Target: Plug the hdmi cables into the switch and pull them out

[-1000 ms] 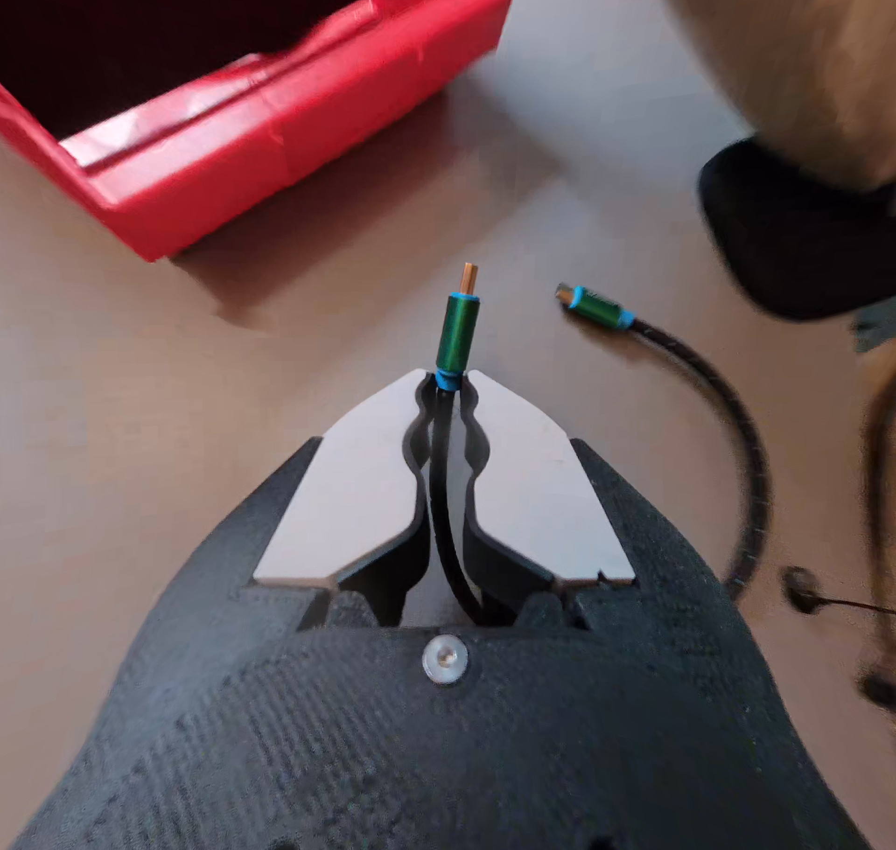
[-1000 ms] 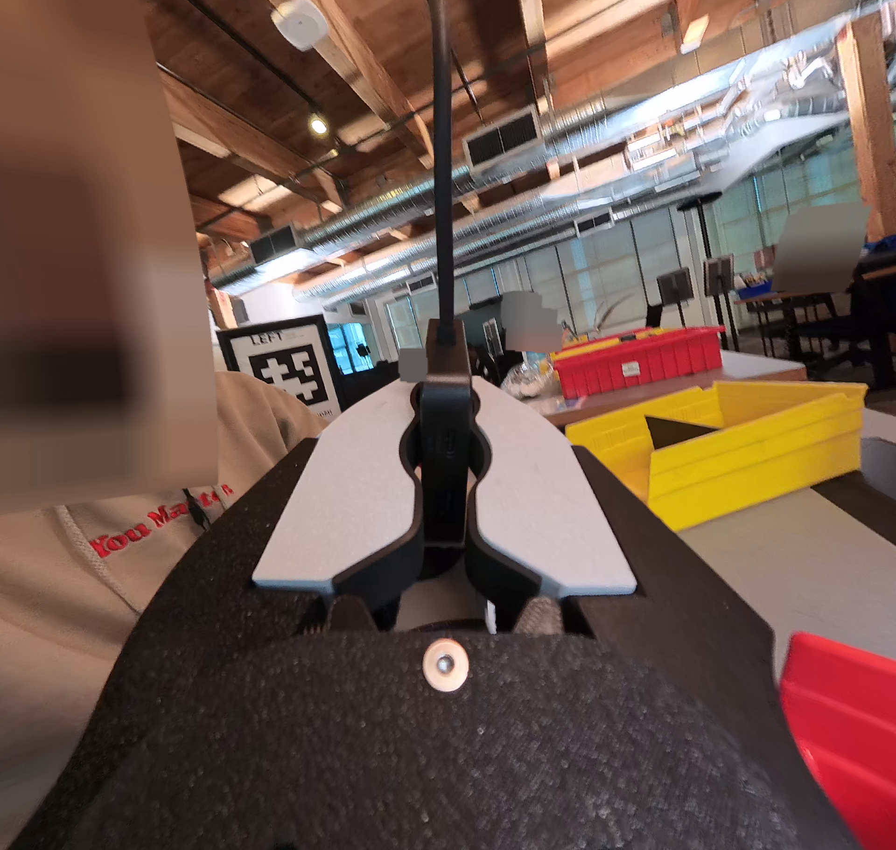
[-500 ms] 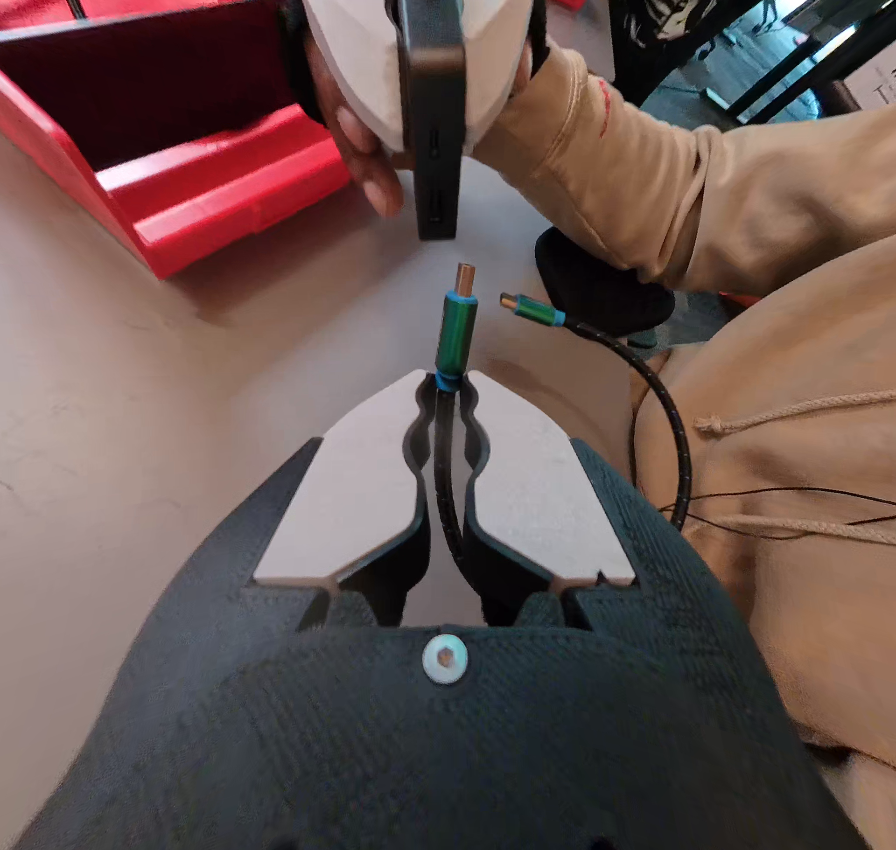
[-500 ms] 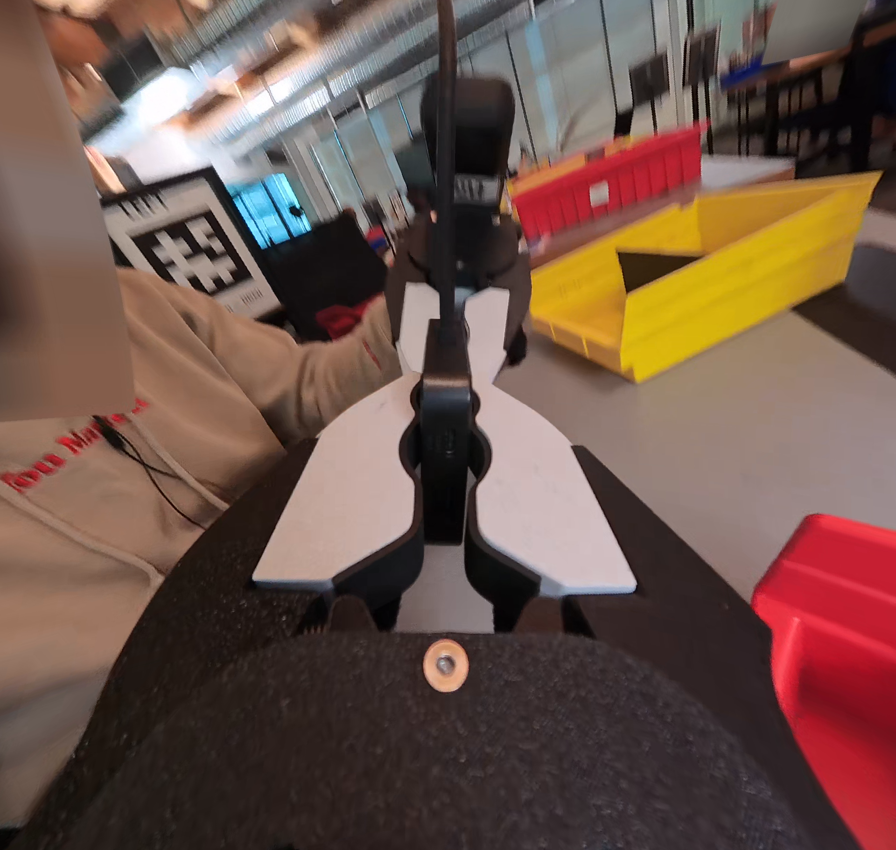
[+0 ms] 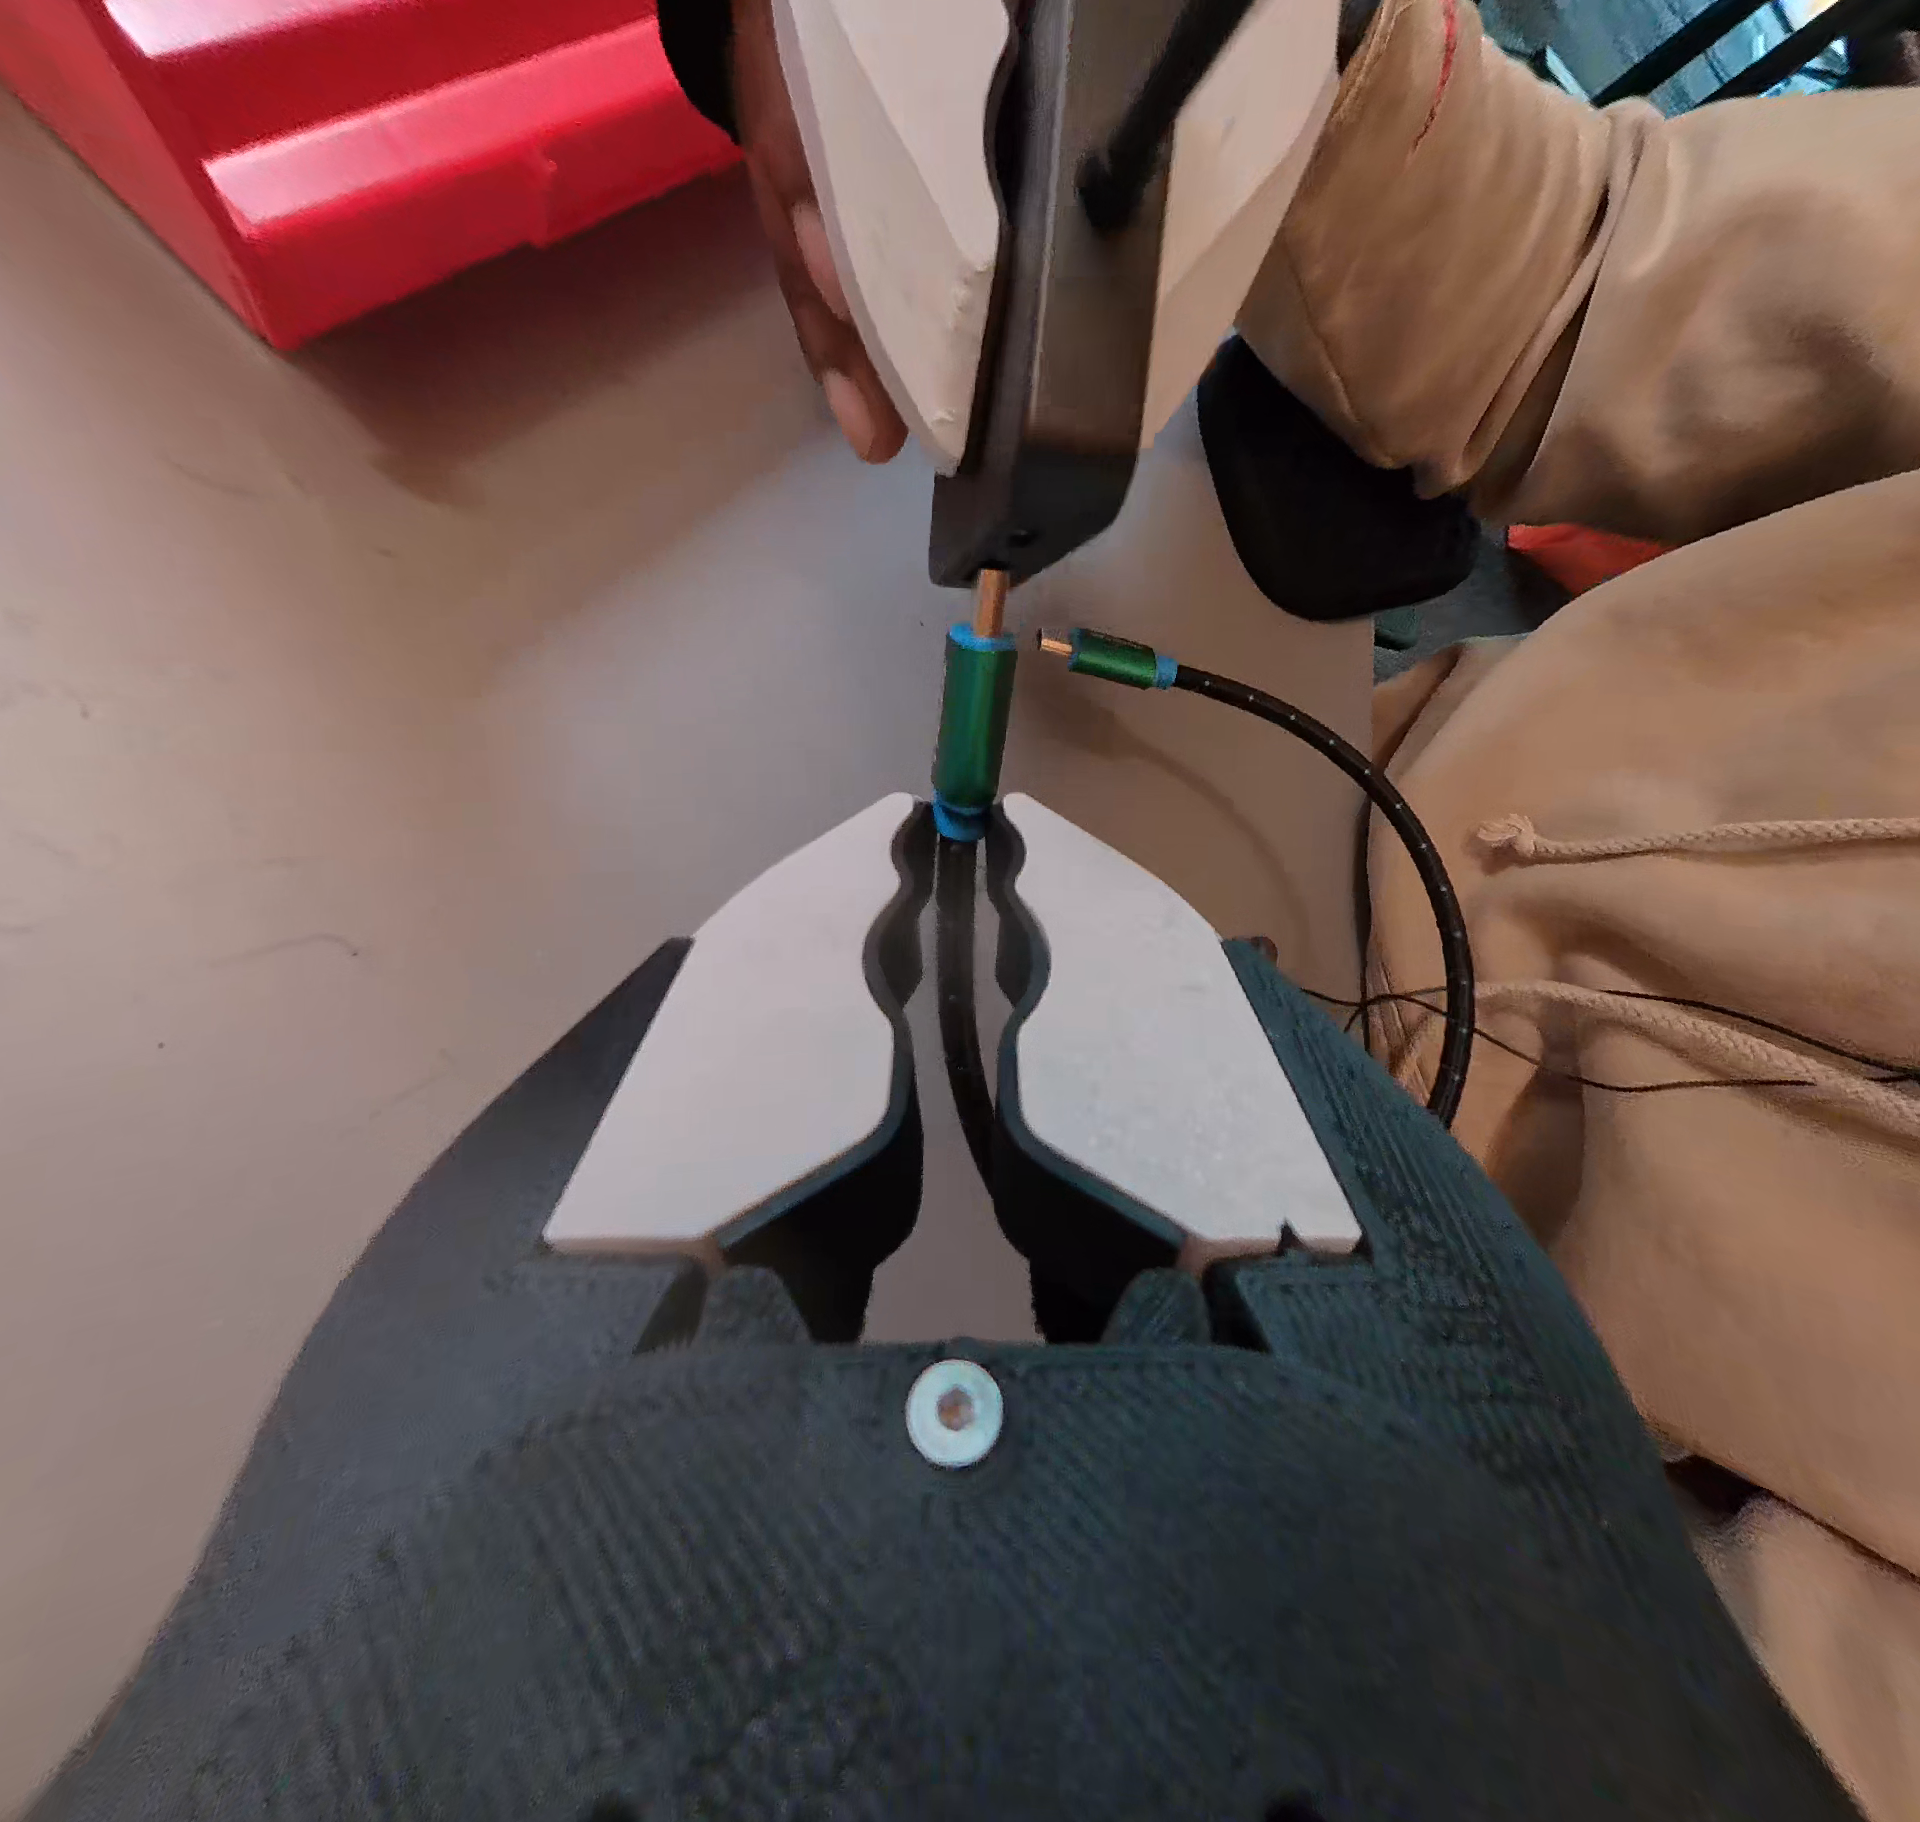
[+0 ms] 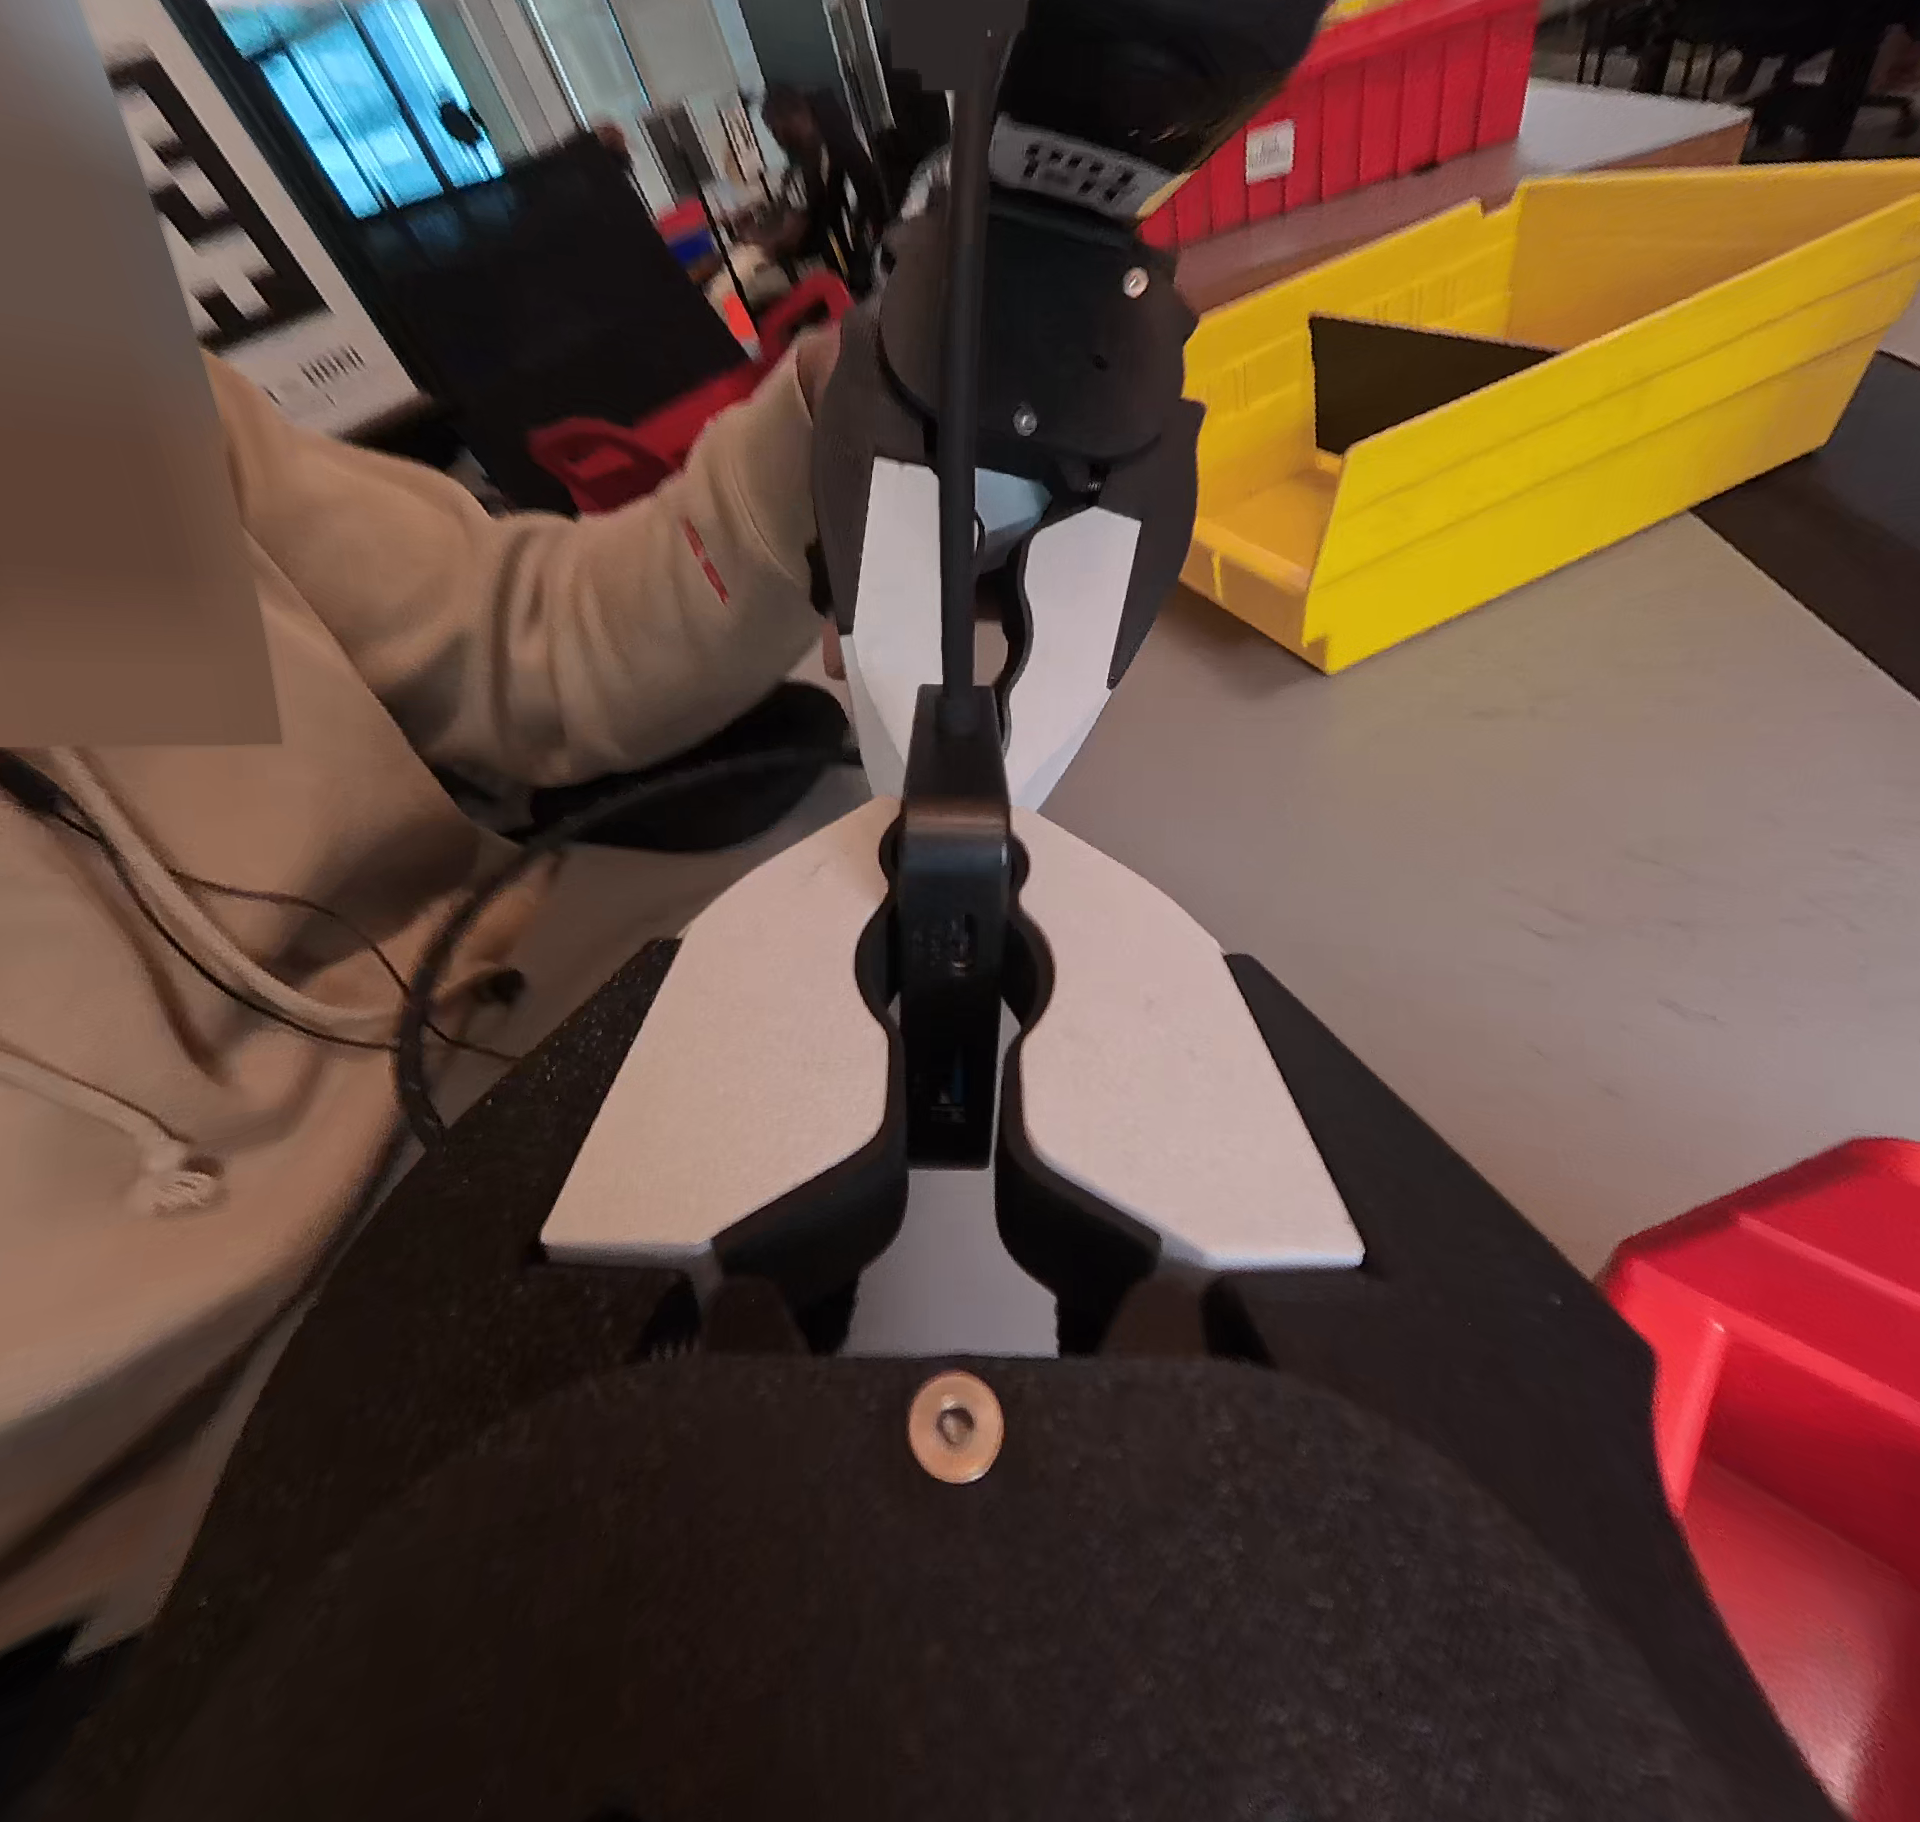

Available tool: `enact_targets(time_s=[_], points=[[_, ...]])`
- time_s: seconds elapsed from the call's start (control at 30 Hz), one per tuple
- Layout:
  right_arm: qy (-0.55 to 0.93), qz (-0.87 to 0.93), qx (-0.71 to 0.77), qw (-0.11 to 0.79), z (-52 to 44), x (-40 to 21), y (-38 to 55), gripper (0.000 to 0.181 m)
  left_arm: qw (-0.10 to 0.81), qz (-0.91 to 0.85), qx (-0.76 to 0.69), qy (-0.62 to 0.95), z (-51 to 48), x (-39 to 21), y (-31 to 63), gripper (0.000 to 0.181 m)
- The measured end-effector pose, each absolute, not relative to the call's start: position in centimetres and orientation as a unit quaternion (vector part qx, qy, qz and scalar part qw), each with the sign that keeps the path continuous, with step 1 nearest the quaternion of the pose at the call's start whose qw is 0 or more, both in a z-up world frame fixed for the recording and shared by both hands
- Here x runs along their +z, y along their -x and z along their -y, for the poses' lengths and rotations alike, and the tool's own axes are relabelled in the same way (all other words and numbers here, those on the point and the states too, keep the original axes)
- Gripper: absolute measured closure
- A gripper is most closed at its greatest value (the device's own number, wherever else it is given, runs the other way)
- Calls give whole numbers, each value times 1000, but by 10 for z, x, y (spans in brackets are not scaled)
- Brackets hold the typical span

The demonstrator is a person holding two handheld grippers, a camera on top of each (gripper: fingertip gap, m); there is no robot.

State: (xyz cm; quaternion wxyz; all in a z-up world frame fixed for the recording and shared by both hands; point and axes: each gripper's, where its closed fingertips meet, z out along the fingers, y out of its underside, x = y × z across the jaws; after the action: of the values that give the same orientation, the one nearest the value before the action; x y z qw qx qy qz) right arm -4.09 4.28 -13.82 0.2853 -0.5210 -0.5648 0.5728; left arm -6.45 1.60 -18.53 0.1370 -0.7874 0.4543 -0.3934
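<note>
- Left wrist view: left gripper (image 5: 958, 816) clenched on a black braided cable just behind the blue collar of a green-sleeved HDMI plug (image 5: 972, 723); plug sticking out toward 12 o'clock.
- Copper tip of the plug touching the lower edge of the black switch (image 5: 1039, 484) at a small port; whether partly seated or only at the mouth, impossible to tell.
- Switch held edge-on from 12 o'clock by the right gripper (image 5: 1049, 214); a fingertip visible at its 9 o'clock side.
- Second plug (image 5: 1112, 657) lying free at 3 o'clock of the first, its braided cable (image 5: 1434, 920) curving down toward 5 o'clock beside a tan hoodie (image 5: 1662, 837).
- Red bin (image 5: 343, 141) on the table (image 5: 312, 733) at 10 o'clock.
- Handling, as a judgement: cable light and floppy, metal sleeve rigid and smooth, thin tip likely easy to bend; best hold close behind the sleeve, as now, for a straight push.
- Right wrist view: right gripper (image 6: 951, 827) closed narrowly on the slim switch (image 6: 951, 941), pads flat against both broad faces; its own black lead (image 6: 961, 422) rising toward 12 o'clock.
- Left gripper (image 6: 1003, 723) facing in from 12 o'clock, just beyond the switch.
- Yellow bin (image 6: 1558, 422) at 2 o'clock, red bin (image 6: 1787, 1357) at 4 o'clock.
- Switch probably light, hard and slick; firm side grip needed against the insertion push.
</note>
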Motion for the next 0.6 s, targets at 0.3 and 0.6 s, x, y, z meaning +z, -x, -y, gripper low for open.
enact_targets(time_s=[0.3,0.6], points=[[526,597,535,286,-38,-150,46,168,104,-462,-410,780,-11,-198,62,171],[521,599,553,254,-31,-152,46,168,90,-495,-394,769,-1,-203,61,171]])
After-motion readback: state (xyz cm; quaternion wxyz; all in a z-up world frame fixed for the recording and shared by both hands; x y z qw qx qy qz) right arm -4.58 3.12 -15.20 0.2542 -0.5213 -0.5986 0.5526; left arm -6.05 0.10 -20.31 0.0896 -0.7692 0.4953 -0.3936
